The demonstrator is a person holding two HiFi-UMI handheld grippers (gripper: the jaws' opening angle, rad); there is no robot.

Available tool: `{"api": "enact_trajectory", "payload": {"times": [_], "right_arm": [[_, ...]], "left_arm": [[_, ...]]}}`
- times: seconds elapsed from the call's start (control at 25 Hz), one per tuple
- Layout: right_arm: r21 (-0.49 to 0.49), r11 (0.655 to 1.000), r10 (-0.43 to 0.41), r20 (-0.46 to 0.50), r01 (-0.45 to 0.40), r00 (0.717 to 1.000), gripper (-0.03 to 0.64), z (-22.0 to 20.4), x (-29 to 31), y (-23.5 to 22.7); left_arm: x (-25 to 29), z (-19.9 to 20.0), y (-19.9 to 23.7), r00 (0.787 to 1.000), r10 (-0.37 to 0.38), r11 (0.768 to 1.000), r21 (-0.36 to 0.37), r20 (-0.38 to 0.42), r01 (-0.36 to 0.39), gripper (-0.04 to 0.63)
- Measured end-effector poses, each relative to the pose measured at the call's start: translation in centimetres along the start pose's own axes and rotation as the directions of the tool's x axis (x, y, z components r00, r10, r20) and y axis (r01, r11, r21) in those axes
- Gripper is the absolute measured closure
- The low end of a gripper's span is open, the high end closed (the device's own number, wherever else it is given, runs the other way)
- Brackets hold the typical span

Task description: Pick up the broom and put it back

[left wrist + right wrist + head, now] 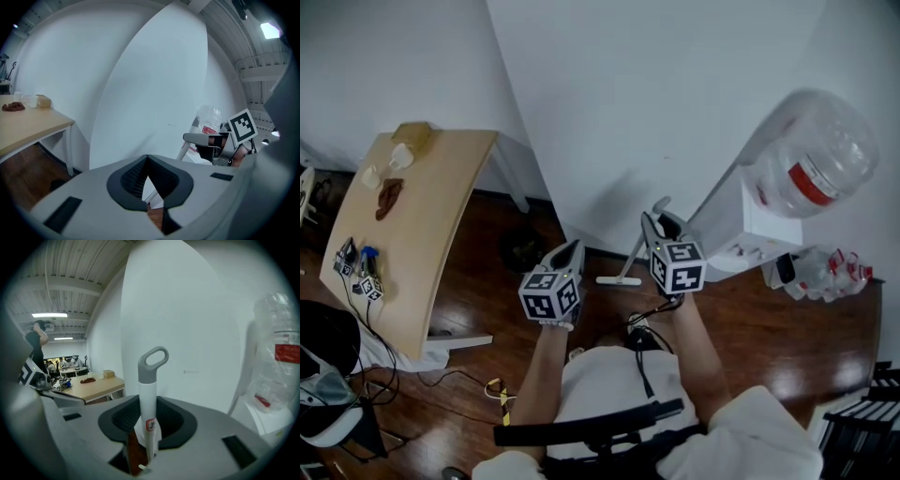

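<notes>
Clamping the fingers of our right gripper on the broom, we hold it near the water dispenser. The fingers of our left gripper sit together, empty.

Left gripper: grey shell, dark ribbed pads.
Right gripper: same grey shell, dark pads.
Marker cubes: white with black squares, at each gripper's 6 o'clock.
Cable: thin, black, at the right cube's 7 o'clock.
Shirt: white.

Broom, white shaft, grey loop top, red label, stands slightly tilted, clamped in right gripper, head on wooden floor.
</notes>
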State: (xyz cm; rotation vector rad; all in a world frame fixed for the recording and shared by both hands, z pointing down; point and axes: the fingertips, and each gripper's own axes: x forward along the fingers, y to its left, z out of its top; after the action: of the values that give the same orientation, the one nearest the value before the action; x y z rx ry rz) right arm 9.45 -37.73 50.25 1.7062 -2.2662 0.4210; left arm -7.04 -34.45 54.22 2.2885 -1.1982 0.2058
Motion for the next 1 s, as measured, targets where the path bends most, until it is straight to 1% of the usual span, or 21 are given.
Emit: {"api": "enact_trajectory", "payload": {"times": [0.28, 0.48, 0.72, 0.84, 1.0], "right_arm": [[0.023, 1.000, 0.004, -0.102, -0.002, 0.995, 0.488, -5.5, 3.3, -0.5], [0.055, 0.998, -0.002, -0.160, 0.011, 0.987, 0.488, -9.1, 4.5, -1.4], [0.074, 0.997, 0.007, -0.253, 0.013, 0.968, 0.488, -13.5, 7.0, -1.8], [0.073, 0.997, 0.015, -0.290, 0.007, 0.957, 0.488, -14.9, 8.7, -1.8], [0.070, 0.997, 0.033, -0.293, -0.012, 0.956, 0.488, -14.8, 10.9, -1.9]], "left_arm": [[0.7, -2.3, -0.3, 0.999, -0.001, 1.000, 0.003, -0.045, 0.001, 0.606], [0.8, -4.4, 0.4, 0.996, 0.016, 1.000, -0.011, -0.091, -0.017, 0.606], [1.3, -5.5, 1.1, 0.992, 0.032, 0.999, -0.029, -0.123, -0.036, 0.606], [1.6, -5.5, 1.2, 0.991, 0.034, 0.999, -0.034, -0.128, -0.038, 0.606], [2.0, -5.4, 1.6, 0.991, 0.044, 0.998, -0.045, -0.126, -0.050, 0.606]]}}
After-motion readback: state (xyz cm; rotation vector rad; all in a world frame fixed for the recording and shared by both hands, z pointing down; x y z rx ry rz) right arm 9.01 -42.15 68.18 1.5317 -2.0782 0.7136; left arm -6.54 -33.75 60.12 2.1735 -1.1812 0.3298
